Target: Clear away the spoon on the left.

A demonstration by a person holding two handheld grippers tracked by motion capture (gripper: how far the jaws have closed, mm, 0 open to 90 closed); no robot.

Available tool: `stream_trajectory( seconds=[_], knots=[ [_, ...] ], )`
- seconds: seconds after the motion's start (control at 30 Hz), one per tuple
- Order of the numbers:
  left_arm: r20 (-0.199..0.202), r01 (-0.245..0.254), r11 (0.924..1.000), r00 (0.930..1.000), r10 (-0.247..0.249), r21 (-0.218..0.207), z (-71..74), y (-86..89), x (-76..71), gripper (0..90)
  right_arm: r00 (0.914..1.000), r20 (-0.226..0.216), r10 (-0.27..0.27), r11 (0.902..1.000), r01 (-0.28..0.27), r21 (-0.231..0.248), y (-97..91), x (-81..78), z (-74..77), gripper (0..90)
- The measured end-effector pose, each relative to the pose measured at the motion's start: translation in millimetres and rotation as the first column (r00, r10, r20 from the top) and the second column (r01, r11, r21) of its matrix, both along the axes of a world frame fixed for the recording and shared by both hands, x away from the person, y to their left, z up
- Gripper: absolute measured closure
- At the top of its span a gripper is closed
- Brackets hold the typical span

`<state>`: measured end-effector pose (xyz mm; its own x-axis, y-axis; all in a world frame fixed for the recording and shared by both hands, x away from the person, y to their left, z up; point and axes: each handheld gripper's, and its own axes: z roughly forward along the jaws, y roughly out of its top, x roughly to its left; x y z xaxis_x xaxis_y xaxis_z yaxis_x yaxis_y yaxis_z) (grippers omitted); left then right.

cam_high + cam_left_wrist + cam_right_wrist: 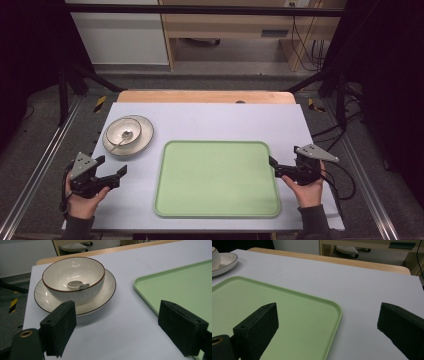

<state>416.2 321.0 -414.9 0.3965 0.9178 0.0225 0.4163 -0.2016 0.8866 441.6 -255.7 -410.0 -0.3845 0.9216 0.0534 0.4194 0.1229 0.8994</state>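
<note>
The step in hand looks like moving the bowl (123, 132) on its plate (143, 142), at eleven o'clock from the green tray (217, 179), so the left gripper (112, 172), released and empty, should take the stack by the plate's rim and keep it level for the spoon (122, 137), or what seems one, inside. The right gripper (274, 165), also spread with nothing between its jaws, waits at the tray's three o'clock edge. A pale sheet covers the table (210, 117), with wooden furniture and cables beyond at twelve o'clock.

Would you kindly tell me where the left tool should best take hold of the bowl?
Probably the bowl rim nearest the left tool, one jaw inside and one outside, coming from above: the wall is thin and upright, and the spoon lies low inside.
</note>
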Motion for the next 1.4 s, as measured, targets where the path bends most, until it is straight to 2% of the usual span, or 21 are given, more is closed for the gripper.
stream_trajectory(
  seconds=[0.27, 0.47, 0.63, 0.9, 1.0, 1.1, 1.4],
  knots=[
    [0.005, -0.012, 0.9984, 0.9999, 0.011, 0.055, 5.0, 2.1, 8.3, 15.6, 1.0, 0.001, -0.001, 0.9999, 0.001, -0.014, 2.9, 0.1, 1.9, 3.9],
    [0.019, -0.028, 0.9972, 0.9995, 0.027, 0.069, 8.7, 6.4, 17.2, 16.9, 1.0, -0.002, -0.001, 0.9998, 0.001, -0.019, 3.3, 0.3, 2.2, 3.9],
    [0.013, -0.039, 0.995, 0.9992, 0.038, 0.092, 9.3, 7.8, 31.1, 17.7, 1.0, -0.001, -0.003, 0.9998, 0.003, -0.017, 2.7, 0.5, 3.2, 3.9],
    [-0.005, -0.029, 0.9893, 0.9995, 0.03, 0.143, 5.0, 4.4, 41.0, 19.8, 1.0, -0.005, -0.001, 0.9999, 0.001, -0.017, 2.4, 0.6, 3.6, 3.9],
    [-0.003, -0.036, 0.9884, 0.9993, 0.037, 0.147, 3.2, 4.8, 44.2, 25.2, 1.0, -0.006, -0.001, 0.9998, 0.001, -0.018, 2.3, 0.6, 3.6, 4.0],
    [-0.018, -0.032, 0.9868, 0.9992, 0.035, 0.159, 0.3, 5.8, 49.6, 30.2, 1.0, -0.01, -0.001, 0.9998, 0.0, -0.02, 2.9, 1.0, 3.1, 4.0],
    [-0.023, -0.03, 0.9809, 0.9991, 0.035, 0.192, -5.0, 6.8, 51.7, 46.7, 0.9999, -0.016, 0.002, 0.9996, -0.003, -0.027, 3.4, 1.7, 2.0, 4.0]
  ],
)
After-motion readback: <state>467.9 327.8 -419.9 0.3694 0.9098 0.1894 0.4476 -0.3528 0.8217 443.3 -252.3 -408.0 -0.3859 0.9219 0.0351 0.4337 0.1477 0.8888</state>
